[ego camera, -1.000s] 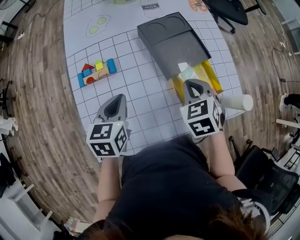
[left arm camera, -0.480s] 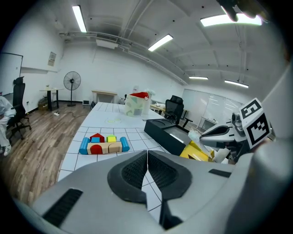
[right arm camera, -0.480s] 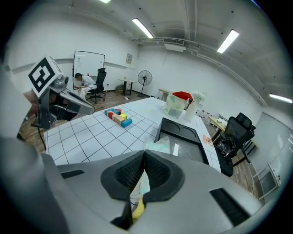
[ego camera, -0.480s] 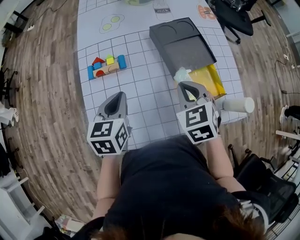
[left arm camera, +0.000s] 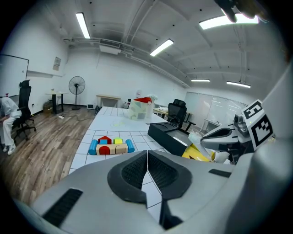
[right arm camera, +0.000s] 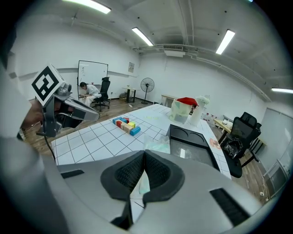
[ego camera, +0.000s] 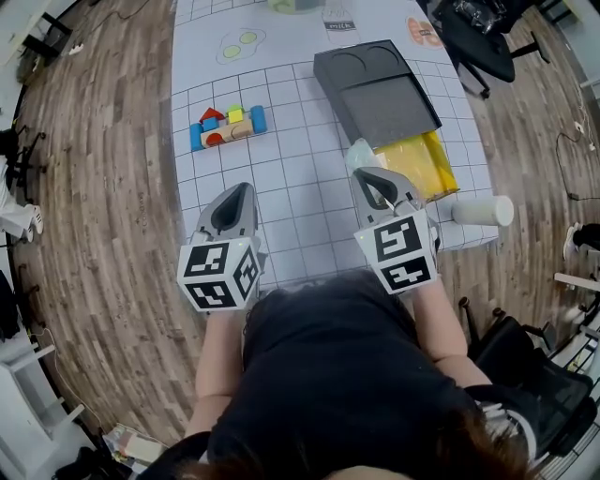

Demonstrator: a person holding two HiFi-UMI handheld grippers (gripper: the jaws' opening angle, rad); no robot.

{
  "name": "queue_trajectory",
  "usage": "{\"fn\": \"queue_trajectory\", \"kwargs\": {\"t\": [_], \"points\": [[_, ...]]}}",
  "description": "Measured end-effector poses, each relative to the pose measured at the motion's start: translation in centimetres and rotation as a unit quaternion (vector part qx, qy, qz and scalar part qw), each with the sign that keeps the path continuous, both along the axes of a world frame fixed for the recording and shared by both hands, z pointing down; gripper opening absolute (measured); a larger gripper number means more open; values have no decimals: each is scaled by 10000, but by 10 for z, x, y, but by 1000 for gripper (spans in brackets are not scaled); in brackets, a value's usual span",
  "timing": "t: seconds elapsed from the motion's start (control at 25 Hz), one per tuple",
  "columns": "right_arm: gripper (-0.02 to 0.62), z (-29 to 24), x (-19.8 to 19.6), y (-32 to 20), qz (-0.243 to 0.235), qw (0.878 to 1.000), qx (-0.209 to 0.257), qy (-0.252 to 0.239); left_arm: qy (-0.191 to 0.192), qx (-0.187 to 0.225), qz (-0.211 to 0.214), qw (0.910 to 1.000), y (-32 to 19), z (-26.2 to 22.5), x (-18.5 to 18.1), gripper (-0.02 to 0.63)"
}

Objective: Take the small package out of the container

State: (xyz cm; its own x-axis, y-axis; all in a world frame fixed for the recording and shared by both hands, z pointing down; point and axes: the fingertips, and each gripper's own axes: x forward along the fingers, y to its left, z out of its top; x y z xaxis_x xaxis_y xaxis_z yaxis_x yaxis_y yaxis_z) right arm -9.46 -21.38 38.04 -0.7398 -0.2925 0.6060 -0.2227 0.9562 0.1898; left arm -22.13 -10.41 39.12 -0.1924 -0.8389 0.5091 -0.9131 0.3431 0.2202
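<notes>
Right gripper (ego camera: 362, 172) at centre right of the head view, jaws closed on an edge of the small package (ego camera: 360, 153). In the right gripper view a thin pale green film sits pinched between the pads (right arm camera: 158, 171), and the rest of the package (right arm camera: 158, 144) sticks out past the tips. The package is clear-greenish and crumpled, outside the container (ego camera: 375, 86), just off its near left corner and over the white gridded worktop (ego camera: 291, 178). Cannot tell if it touches the worktop. The container is black and shallow with two round recesses at the far end, lying angled in the upper right of the frame. A yellow piece (ego camera: 417, 161) shows at its near end, just right of the package. Left gripper (ego camera: 239, 189) is at centre left, low over the worktop and well apart from the container. Its jaws are fully together with nothing between them, pads meeting in a line in the left gripper view (left arm camera: 147, 153). Toy blocks (ego camera: 228, 127) sit in a row on the worktop at upper left, untouched. A white cup (ego camera: 483, 210) lies on its side at the worktop's right edge. An office chair (ego camera: 469, 23) is at the top right. The person's dark shirt fills the bottom of the frame.
</notes>
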Motion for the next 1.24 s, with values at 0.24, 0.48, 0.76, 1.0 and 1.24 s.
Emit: {"fn": "queue_trajectory", "kwargs": {"t": [0.24, 0.48, 0.76, 1.0, 1.24], "points": [[15, -4, 1, 4, 36, 9998, -107, -151, -31, 26, -1, 10000, 4, -4, 2, 29], [15, -5, 3, 7, 41, 9996, -156, -249, -65, 26, 13, 10000, 6, -4, 5, 29], [15, -5, 4, 8, 9, 9995, -177, -270, -85, 11, 45, 10000, 6, -5, 10, 29], [15, -4, 4, 8, -11, 9994, -182, -287, -114, 7, 55, 9999, 7, -6, 12, 29], [15, -3, 3, 6, -21, 9993, -193, -305, -98, -14, 37, 9999, 7, -5, 12, 29]]}}
